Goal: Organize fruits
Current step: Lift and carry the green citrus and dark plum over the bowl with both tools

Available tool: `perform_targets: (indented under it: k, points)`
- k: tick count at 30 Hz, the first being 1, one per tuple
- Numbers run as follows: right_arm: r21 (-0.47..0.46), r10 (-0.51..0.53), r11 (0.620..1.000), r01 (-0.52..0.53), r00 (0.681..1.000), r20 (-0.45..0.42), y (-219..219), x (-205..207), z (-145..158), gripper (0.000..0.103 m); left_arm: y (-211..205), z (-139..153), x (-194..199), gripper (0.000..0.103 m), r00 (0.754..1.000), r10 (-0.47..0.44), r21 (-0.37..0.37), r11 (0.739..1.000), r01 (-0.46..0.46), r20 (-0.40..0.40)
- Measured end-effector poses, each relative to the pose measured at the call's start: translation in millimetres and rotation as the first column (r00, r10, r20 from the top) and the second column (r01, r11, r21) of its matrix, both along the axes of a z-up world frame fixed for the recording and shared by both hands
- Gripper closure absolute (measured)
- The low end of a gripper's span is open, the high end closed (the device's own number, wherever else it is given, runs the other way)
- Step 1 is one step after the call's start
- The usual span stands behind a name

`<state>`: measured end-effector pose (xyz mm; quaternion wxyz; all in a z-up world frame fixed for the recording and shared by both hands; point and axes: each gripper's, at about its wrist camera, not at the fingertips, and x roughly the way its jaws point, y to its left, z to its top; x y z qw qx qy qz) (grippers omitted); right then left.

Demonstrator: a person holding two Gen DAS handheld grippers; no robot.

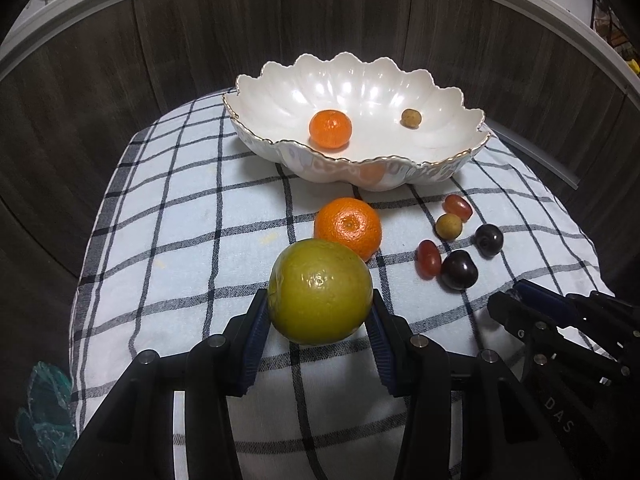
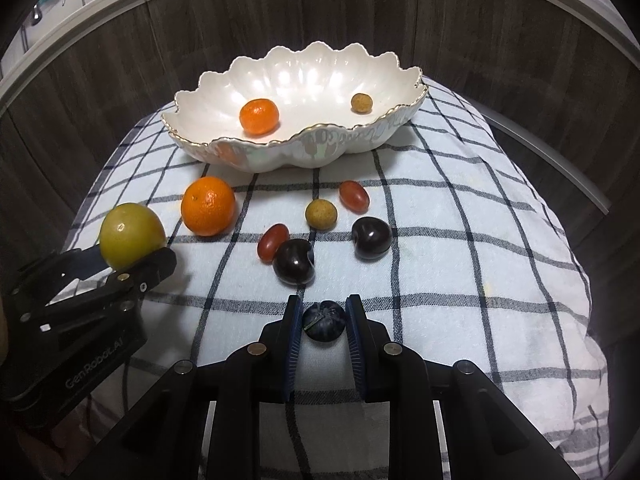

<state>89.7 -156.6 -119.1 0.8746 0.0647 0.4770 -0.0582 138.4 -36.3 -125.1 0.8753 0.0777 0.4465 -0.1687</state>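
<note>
Green citrus (image 1: 319,291) (stem-dimple up) in left gripper (image 1: 318,312).

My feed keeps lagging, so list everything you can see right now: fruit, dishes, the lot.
bowl: 1, white with gold rim, far end of cloth
mandarin: 1, orange, in bowl
longan: 1, tan, in bowl
orange: 1, orange, on cloth
red grapes: 2, red, on cloth
loose longan: 1, tan, on cloth
cherries: 2, dark, on cloth
cloth: 1, white with dark checks
green citrus: 1, between left fingers
dark grape: 1, between right fingers
left gripper: shut
right gripper: shut
</note>
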Motion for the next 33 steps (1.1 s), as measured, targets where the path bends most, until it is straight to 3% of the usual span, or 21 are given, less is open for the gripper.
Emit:
perform_targets:
  k: [16,33]
  points:
    - [-0.014,0.031,0.999,-0.030,0.998,0.059,3.2,1.3,18.8,0.079,4.6,20.6,-8.4,0.057,0.998,0.058,0.001,0.998,-0.058,0.021]
    - [-0.041,0.008,0.999,-0.004,0.995,0.101,-22.5,23.2,39.5,0.079,-12.6,45.6,12.9,0.057,0.996,0.061,-0.020,0.998,-0.060,0.059]
